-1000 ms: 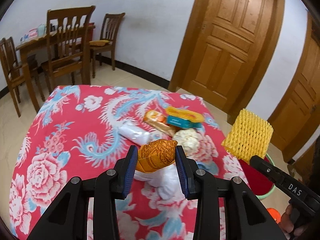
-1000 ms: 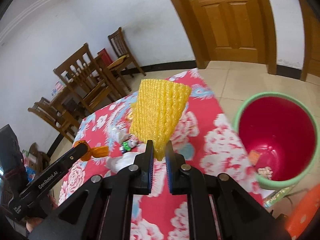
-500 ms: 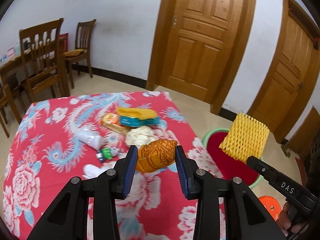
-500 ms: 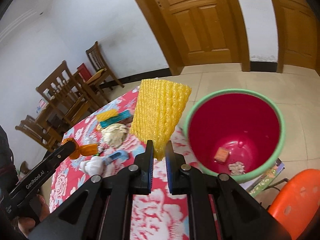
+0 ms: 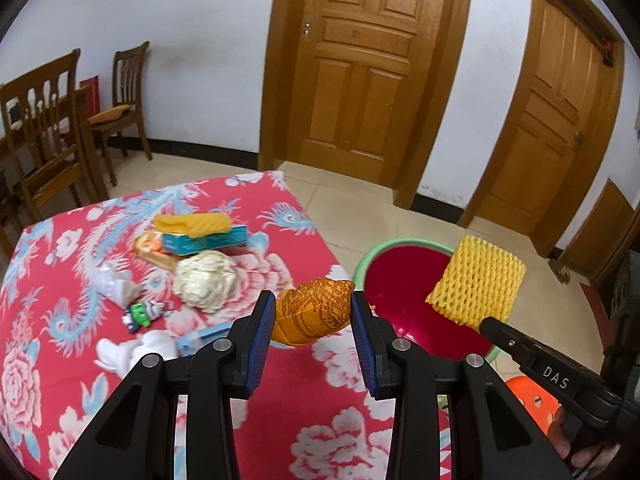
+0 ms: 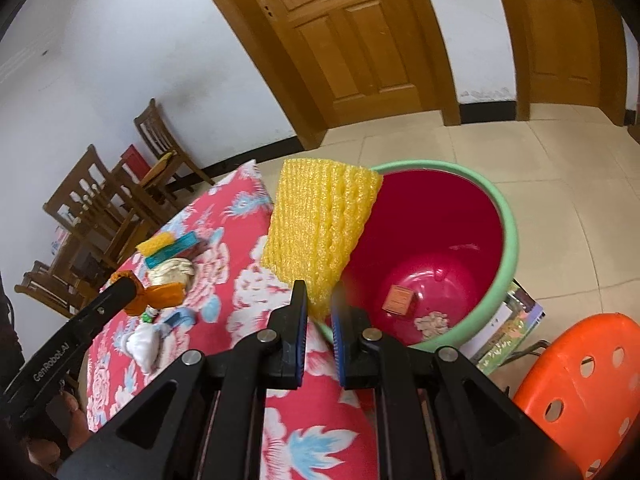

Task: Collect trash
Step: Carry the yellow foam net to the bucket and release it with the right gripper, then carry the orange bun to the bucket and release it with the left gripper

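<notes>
Yellow foam net [image 6: 320,232] stands upright in right claw [image 6: 319,312].

Two yellow foam nets [image 5: 476,286] [image 5: 193,224], two doors [image 5: 362,68] [image 5: 548,120], one bin [image 6: 506,240], one stool [image 6: 580,384]

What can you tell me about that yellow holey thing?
The yellow net looks like soft foam mesh, the kind wrapped round fruit: a flattened sleeve with a bumpy, holey lattice. The right tool pinches its lower corner, so it stands up from the tool, leaning a bit. It hangs in the air at the green rim of the red bin, partly over the opening, touching only the tool.
</notes>
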`<state>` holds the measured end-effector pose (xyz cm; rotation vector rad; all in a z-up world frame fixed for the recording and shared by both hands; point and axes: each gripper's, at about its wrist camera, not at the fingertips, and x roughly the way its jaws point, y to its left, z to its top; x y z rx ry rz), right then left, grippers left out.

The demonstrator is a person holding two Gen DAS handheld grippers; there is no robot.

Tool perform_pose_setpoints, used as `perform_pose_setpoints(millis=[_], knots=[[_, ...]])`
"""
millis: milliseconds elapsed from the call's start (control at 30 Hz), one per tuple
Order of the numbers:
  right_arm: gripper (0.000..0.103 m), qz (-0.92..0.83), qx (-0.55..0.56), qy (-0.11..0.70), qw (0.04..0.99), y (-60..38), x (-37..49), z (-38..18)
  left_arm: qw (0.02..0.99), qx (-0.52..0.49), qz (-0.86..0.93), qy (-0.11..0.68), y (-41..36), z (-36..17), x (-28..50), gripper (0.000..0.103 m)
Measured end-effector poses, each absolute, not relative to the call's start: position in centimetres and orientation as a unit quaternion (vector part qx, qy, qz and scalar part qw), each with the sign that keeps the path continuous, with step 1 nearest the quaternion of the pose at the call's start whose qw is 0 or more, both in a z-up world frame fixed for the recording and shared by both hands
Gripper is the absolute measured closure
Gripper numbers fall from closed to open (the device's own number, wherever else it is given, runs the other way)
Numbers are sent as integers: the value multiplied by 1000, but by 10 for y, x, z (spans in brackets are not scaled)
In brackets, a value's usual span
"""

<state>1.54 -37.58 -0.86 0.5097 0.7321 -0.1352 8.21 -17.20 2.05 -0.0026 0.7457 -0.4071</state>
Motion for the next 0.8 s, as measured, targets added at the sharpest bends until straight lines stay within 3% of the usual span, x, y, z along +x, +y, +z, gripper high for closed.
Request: perform_pose_setpoints(millis=[800], knots=[[83, -106, 281, 388, 871, -425, 22, -51, 891, 35, -238, 385, -238, -5, 108, 64]])
